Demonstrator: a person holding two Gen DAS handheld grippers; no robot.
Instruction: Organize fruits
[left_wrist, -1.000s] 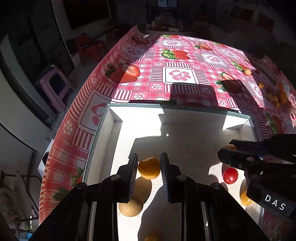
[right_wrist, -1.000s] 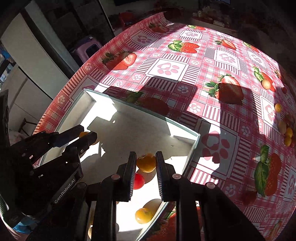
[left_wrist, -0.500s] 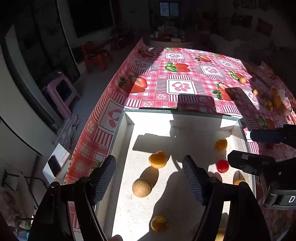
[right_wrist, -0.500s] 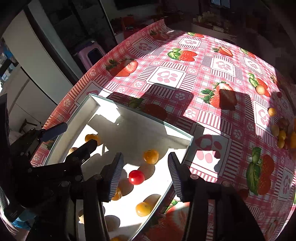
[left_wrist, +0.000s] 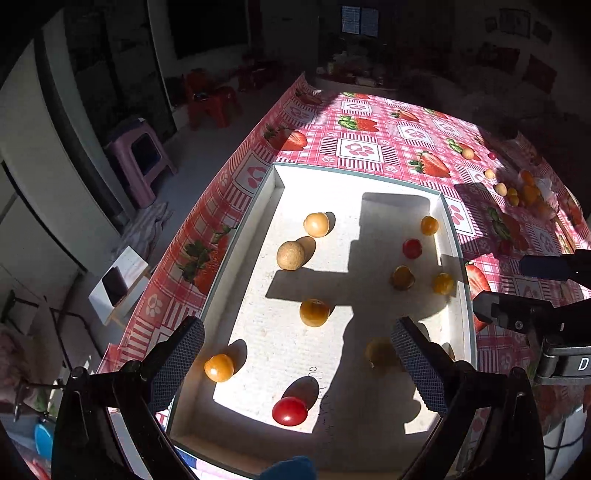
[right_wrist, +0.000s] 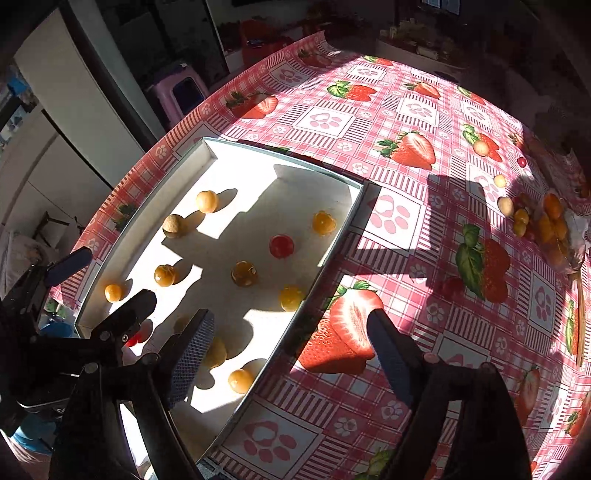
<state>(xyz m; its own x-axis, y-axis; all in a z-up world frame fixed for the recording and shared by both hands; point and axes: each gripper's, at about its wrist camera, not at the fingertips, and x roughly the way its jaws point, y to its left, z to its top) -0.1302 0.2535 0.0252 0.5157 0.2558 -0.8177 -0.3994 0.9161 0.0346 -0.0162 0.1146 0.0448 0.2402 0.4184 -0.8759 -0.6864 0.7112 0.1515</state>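
A shallow white tray (left_wrist: 266, 192) (right_wrist: 207, 147) lies on the strawberry tablecloth. Several small fruits lie loose in it: yellow-orange ones (left_wrist: 316, 224) (right_wrist: 324, 222), a tan one (left_wrist: 290, 255) and red ones (left_wrist: 412, 248) (right_wrist: 281, 246). My left gripper (left_wrist: 297, 354) is open and empty, high above the tray's near half. My right gripper (right_wrist: 290, 343) is open and empty above the tray's right rim. A pile of loose fruits (left_wrist: 524, 192) (right_wrist: 539, 218) lies on the cloth at the far right.
The table's left edge drops to the floor, where a purple stool (left_wrist: 142, 158) and red stools (left_wrist: 210, 98) stand. A wooden stick (right_wrist: 580, 314) lies by the fruit pile. The right gripper shows at the right of the left wrist view (left_wrist: 532, 295).
Both grippers opened, each releasing a yellow-orange fruit into the tray, then rose and pulled back. The tray now looks smaller and more fruits show.
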